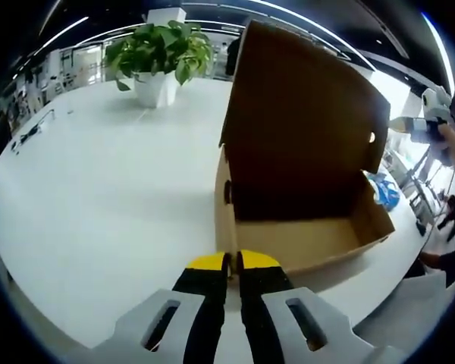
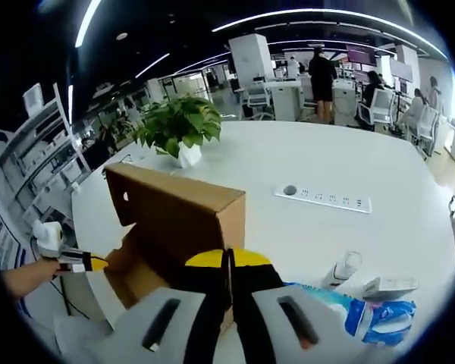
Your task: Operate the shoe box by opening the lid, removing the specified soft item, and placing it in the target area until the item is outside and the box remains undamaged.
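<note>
Your shoe box [image 1: 303, 189] stands with its lid [image 1: 303, 98] raised, both grippers [image 1: 233, 262] [image 2: 229, 259] clenched on nothing, and the soft item still needs lifting out.

I see a white table [image 1: 98, 197] carrying the open shoe box [image 1: 303, 227], a potted plant [image 1: 158, 57] and a blue packet [image 2: 364, 315]
</note>
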Demonstrator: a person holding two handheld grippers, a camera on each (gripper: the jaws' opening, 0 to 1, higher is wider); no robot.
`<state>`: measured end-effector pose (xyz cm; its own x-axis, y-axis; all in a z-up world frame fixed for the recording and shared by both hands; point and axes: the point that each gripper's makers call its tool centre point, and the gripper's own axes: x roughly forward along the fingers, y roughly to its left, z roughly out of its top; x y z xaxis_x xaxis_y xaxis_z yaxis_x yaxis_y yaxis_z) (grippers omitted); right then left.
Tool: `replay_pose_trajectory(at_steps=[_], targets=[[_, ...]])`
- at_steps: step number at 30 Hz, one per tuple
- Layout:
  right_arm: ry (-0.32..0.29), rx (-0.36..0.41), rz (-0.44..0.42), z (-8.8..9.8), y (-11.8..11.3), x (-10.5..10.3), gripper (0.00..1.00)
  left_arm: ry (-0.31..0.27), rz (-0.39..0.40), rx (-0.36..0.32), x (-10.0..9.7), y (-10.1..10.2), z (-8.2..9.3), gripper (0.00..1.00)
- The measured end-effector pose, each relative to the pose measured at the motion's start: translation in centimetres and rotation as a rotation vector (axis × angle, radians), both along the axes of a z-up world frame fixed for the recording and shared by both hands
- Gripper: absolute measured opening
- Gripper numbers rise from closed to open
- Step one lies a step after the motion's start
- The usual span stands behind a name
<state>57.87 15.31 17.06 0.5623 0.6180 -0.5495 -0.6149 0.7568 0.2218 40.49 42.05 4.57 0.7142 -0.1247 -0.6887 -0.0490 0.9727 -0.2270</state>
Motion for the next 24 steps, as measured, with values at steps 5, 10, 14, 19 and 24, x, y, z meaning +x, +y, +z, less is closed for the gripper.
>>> replay_pose_trajectory(at_steps=[5,10,14,19,24], targets=[[-0.012,0.021,-0.015,0.0,-0.3,-0.8,0.0,0.0,-0.011,0.004,0.0,0.0,0.0,0.03],[-0.038,0.024,-0.027,-0.2,-0.4,-1.7,0.0,-0.004,-0.021,0.01,0.0,0.0,0.1,0.03],[-0.046,0.026,-0.038,-0.5,-0.6,-2.2,0.01,-0.01,-0.031,0.015,0.1,0.1,0.1,0.03],[-0.05,0.037,-0.049,-0.8,-0.7,-3.3,0.01,-0.022,-0.037,0.029,0.2,0.1,0.2,0.03],[-0.086,0.02,-0.05,-1.0,-0.8,-4.3,0.01,-0.062,-0.033,0.044,0.4,0.3,1.3,0.03]])
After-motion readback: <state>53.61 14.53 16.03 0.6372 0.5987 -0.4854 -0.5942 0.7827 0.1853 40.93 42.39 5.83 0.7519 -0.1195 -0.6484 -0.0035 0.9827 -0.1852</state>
